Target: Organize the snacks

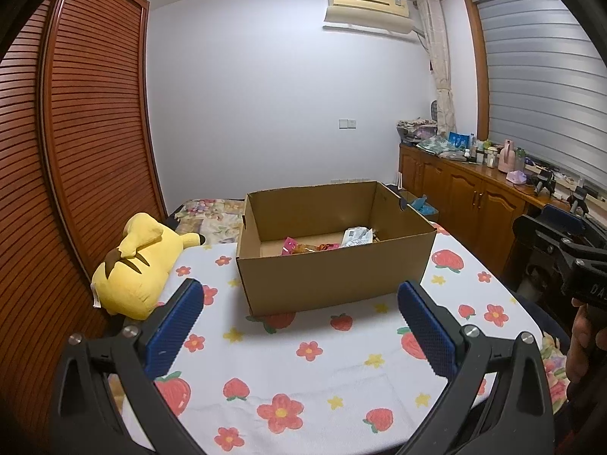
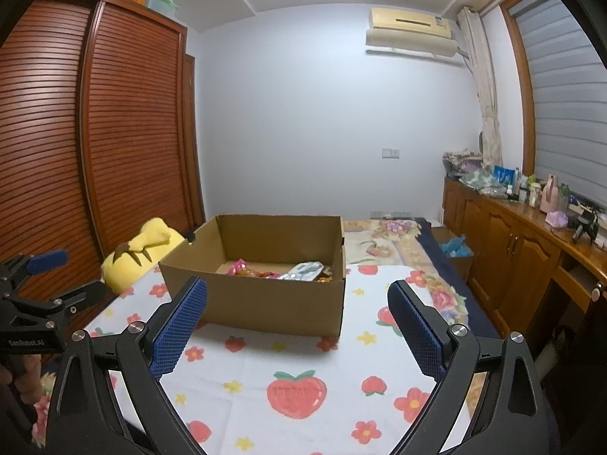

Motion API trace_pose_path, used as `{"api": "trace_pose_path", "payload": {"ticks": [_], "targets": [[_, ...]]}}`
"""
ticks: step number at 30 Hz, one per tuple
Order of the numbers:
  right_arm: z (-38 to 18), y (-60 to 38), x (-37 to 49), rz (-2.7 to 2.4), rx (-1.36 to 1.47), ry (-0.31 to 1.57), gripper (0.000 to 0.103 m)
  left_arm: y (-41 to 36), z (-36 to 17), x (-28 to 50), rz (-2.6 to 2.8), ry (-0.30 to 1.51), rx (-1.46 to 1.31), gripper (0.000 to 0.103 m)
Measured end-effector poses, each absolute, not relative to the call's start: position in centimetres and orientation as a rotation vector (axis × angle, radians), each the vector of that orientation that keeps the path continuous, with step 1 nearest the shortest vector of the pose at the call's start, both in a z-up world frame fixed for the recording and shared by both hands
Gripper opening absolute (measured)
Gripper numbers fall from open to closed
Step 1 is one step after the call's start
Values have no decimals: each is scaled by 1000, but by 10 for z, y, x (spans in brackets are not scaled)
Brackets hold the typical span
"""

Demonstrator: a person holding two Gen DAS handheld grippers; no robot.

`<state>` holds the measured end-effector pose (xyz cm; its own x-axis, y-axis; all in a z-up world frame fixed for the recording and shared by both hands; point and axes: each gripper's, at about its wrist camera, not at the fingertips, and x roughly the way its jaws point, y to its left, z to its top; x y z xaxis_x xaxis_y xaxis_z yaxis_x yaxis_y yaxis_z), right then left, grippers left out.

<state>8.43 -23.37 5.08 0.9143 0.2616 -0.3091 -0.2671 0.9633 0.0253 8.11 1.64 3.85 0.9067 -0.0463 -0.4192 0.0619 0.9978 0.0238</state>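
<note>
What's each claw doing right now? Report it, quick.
Left claw: open, holding nothing, above the strawberry cloth.
Right claw: open, holding nothing, facing the cardboard box.

Brightness: I see even, soft indoor light in both views.
Shadows: faint, short one under the cardboard box.
Glare: mild sheen on the wooden cabinet top, right of frame.
Distortion: strong fisheye; the wardrobe bows, corners go black.
Focus: centre sharp, my tongs at the bottom slightly soft.
</note>
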Motion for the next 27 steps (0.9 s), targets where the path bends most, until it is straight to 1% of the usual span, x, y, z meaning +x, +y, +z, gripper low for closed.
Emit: {"api": "trace_pose_path", "payload": {"ticks": [27], "targets": [[51,-234,86,268,-19,313,98,17,38,81,-59,430,35,103]]}}
